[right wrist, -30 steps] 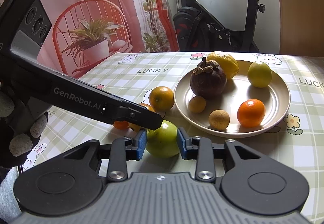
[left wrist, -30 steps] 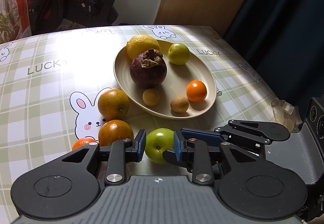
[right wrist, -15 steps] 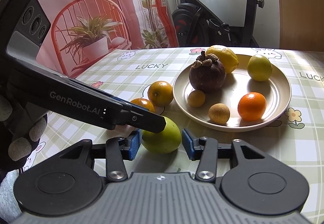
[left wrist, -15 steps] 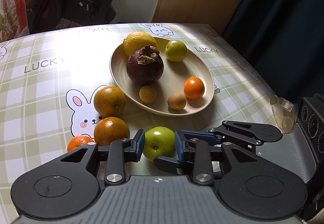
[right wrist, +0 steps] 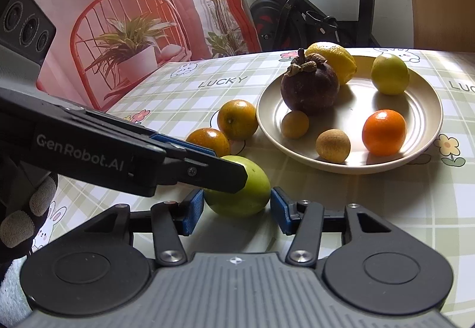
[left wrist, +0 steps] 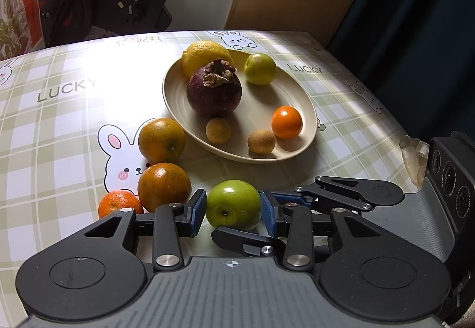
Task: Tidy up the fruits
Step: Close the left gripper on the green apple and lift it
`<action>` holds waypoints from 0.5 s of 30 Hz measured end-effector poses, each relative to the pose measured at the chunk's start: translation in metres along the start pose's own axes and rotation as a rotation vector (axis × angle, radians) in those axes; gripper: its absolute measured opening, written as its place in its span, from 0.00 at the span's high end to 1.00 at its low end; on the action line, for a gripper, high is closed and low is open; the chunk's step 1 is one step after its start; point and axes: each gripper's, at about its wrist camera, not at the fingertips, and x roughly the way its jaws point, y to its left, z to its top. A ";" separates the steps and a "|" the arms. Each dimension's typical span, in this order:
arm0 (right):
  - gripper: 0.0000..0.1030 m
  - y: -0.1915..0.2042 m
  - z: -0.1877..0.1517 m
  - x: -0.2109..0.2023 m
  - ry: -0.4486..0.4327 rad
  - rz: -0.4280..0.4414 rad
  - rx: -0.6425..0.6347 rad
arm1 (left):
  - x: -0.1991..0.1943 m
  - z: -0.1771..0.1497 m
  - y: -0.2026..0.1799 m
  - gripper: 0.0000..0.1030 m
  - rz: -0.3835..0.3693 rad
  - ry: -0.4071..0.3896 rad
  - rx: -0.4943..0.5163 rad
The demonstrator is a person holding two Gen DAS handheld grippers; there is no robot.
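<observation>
A green apple point(left wrist: 233, 204) point(right wrist: 243, 194) lies on the tablecloth in front of a beige plate point(left wrist: 299, 96) point(right wrist: 427, 96). My left gripper point(left wrist: 233, 210) closes its blue pads on the apple's sides. My right gripper point(right wrist: 237, 207) is open, its pads apart from the apple on each side. The plate holds a purple mangosteen point(left wrist: 214, 92), a lemon point(left wrist: 202, 56), a green fruit point(left wrist: 259, 69), a small orange point(left wrist: 286, 122) and two small brown fruits point(left wrist: 218, 130). Three oranges point(left wrist: 161, 136) lie left of the plate.
The table point(left wrist: 59, 120) has a checked cloth with rabbits. Its right edge drops off near my right gripper's body point(left wrist: 430, 209). An exercise bike point(left wrist: 89, 1) and a wooden door stand behind the table. A red curtain with a plant print point(right wrist: 124, 31) hangs at the left.
My right gripper has opened off the green apple while my left gripper has stayed closed around it. Both cameras have drawn back slightly from the plate.
</observation>
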 end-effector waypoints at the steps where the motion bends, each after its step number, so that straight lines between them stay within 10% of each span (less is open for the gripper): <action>1: 0.49 0.000 0.000 0.000 -0.002 -0.001 -0.002 | 0.001 -0.001 0.000 0.58 -0.001 0.003 -0.001; 15: 0.50 0.002 -0.001 -0.009 -0.024 -0.013 -0.022 | -0.006 0.003 -0.012 0.54 0.009 -0.026 0.002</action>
